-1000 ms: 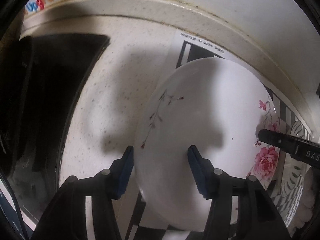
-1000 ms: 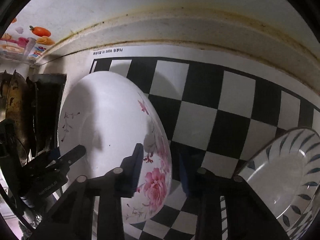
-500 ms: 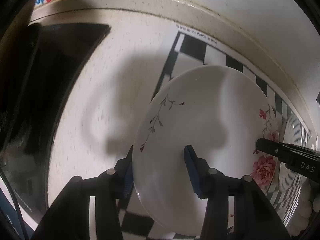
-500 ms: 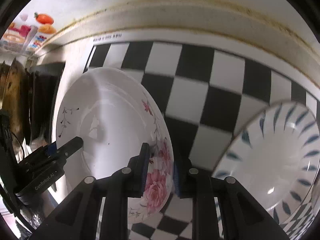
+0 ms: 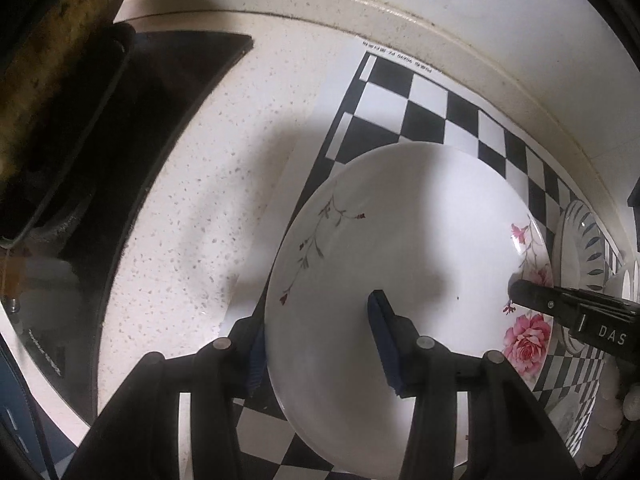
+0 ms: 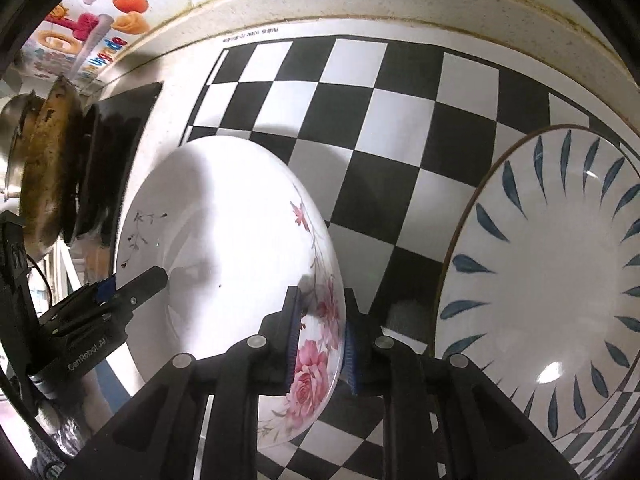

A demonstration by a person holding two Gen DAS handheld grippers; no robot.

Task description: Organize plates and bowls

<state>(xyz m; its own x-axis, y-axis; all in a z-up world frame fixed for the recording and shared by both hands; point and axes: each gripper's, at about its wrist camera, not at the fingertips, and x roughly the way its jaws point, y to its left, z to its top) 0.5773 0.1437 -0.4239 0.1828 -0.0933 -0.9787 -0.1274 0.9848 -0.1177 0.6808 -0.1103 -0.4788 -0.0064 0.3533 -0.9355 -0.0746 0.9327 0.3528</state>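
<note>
In the left wrist view our left gripper (image 5: pixel 320 344) straddles the near rim of the floral plate (image 5: pixel 416 248), one pad outside the edge and one on the inner face; its jaws have just been closing with that rim between them, and they appear to pinch it, though the outer pad is partly hidden; the plate sits tilted over the checkered mat (image 5: pixel 424 108) on the speckled counter (image 5: pixel 192 216), and the other tool's finger reaches its far, rose-painted edge. In the right wrist view our right gripper (image 6: pixel 320 336) has just been closing too, its jaws now nipping the rose-painted rim of the same plate (image 6: pixel 224 240); the blue-leaf dish (image 6: pixel 560 280) lies just beside it on the mat, apart from it; we judge the sorting barely begun: one plate in both grips and not yet stacked, the other dish untouched.
</note>
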